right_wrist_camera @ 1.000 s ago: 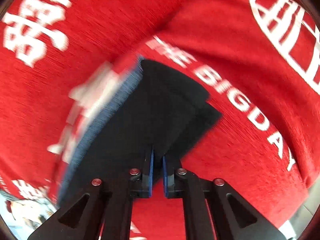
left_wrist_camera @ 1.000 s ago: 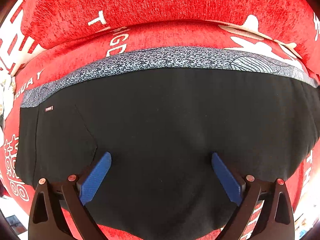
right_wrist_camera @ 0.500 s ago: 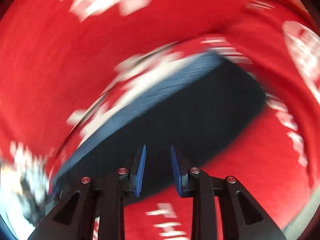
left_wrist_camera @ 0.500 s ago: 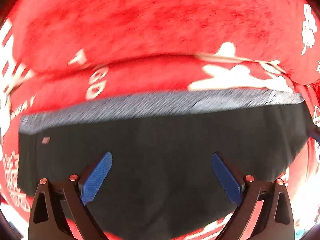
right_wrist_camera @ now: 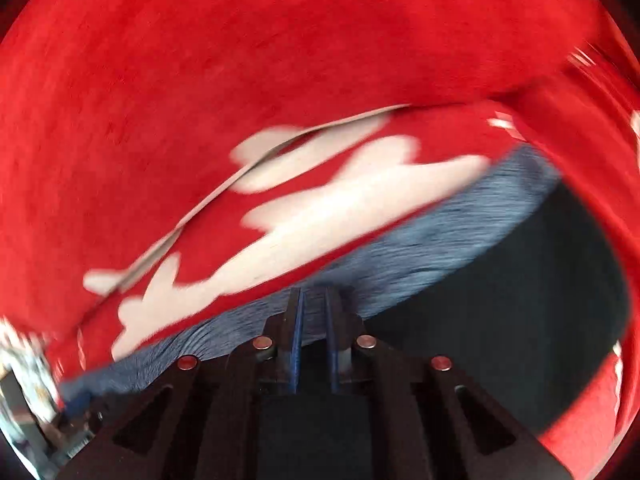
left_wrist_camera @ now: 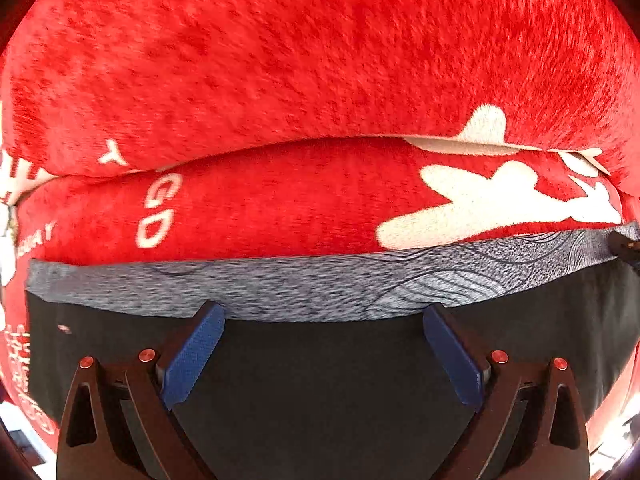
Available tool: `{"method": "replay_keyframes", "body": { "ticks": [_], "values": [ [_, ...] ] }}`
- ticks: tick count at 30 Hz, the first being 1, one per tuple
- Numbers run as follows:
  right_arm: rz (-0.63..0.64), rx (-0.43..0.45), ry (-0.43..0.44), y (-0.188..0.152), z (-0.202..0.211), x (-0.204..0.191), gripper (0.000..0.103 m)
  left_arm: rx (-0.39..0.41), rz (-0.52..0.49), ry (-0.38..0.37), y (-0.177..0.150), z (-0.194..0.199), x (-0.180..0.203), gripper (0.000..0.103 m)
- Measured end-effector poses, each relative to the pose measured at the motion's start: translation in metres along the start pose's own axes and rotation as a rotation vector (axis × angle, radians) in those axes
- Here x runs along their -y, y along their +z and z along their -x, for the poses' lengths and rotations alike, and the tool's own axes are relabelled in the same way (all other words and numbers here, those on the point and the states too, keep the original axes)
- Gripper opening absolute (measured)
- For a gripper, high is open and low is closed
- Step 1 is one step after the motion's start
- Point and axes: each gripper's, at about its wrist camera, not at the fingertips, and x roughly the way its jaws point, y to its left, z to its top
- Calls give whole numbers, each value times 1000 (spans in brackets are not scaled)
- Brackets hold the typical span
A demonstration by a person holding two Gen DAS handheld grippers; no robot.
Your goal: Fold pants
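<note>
Lying flat across a red plush blanket (left_wrist_camera: 320, 60), the black pants (left_wrist_camera: 320, 380) fill the lower half of the left wrist view, their grey patterned waistband (left_wrist_camera: 280, 290) running as a band from 9 o'clock to 3 o'clock just above the tool. The left gripper (left_wrist_camera: 320, 328) hangs over the black cloth with its blue-padded fingers (left_wrist_camera: 192, 356) spread wide, their tips level with the lower edge of the waistband and nothing between them. White lettering and a large white printed shape (left_wrist_camera: 492, 200) mark the blanket toward 2 o'clock, beyond the waistband. From the right wrist view, heavily smeared by motion, the pants (right_wrist_camera: 500, 300) spread from the centre toward 4 o'clock, and the waistband (right_wrist_camera: 440, 232) slants from 8 o'clock up to 2 o'clock. The right gripper (right_wrist_camera: 314, 304) sits at the waistband with its fingers drawn to a narrow slot; grey fabric shows in that slot, though the blur leaves it unclear whether the cloth is actually pinched. The red blanket (right_wrist_camera: 280, 60) covers the upper part of that view, with the same white print (right_wrist_camera: 320, 208) near its centre.
</note>
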Motion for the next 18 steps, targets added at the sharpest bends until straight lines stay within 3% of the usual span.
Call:
{"method": "replay_keyframes", "body": {
  "ticks": [3,7,11,12,13,18],
  "values": [
    [57,-35,81,-11,25,-3,18,18,-28,-39,-9,23,-7,101],
    [274,-90,137,-66,48,-40,18,5,-127,-101,-41,46,14,101],
    [367,-191,90,-126,33,-50,17,-88,-203,-110,-78,34,40,101],
    [370,-185,78,-136,32,-44,17,-123,-203,-98,-89,27,42,101],
    [349,-157,104,-143,36,-36,17,-102,-175,-97,-96,29,40,101],
    [189,-250,81,-160,46,8,18,-170,-143,-99,-91,39,33,101]
  ]
}}
